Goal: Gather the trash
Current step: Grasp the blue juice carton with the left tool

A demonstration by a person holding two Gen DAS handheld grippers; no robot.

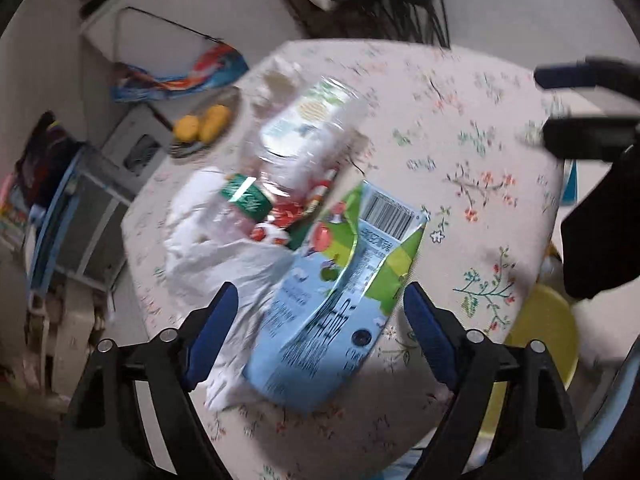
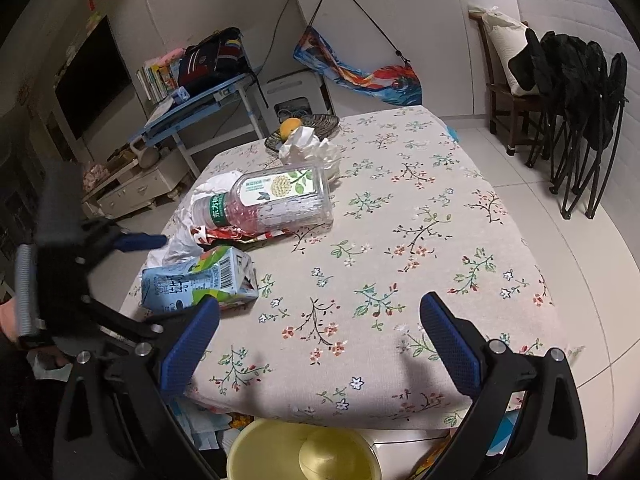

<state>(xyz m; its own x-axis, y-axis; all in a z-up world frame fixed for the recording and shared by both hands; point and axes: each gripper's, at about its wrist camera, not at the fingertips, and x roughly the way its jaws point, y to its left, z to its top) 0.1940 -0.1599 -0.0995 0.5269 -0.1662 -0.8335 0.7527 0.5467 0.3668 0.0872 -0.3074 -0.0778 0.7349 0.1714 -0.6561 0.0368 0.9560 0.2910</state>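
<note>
A crushed blue-and-green drink carton (image 1: pixel 332 292) lies on the floral tablecloth (image 1: pixel 460 152), straight ahead of my open left gripper (image 1: pixel 320 312), its near end between the fingers. Behind it lie a clear plastic bottle (image 1: pixel 304 140) on its side, a red wrapper (image 1: pixel 284 216) and a white plastic bag (image 1: pixel 212 248). In the right wrist view the carton (image 2: pixel 200 280), the bottle (image 2: pixel 272 200) and a crumpled tissue (image 2: pixel 308 146) lie on the table's left half. My right gripper (image 2: pixel 320 344) is open and empty over the near table edge. The left gripper (image 2: pixel 132 242) shows at the left there.
A yellow bin (image 2: pixel 304 452) stands on the floor below the near table edge and also shows in the left wrist view (image 1: pixel 536 344). A wire basket with fruit (image 2: pixel 304 128) sits at the far table edge. A blue desk (image 2: pixel 192 108), a cabinet and chairs (image 2: pixel 576 92) surround the table.
</note>
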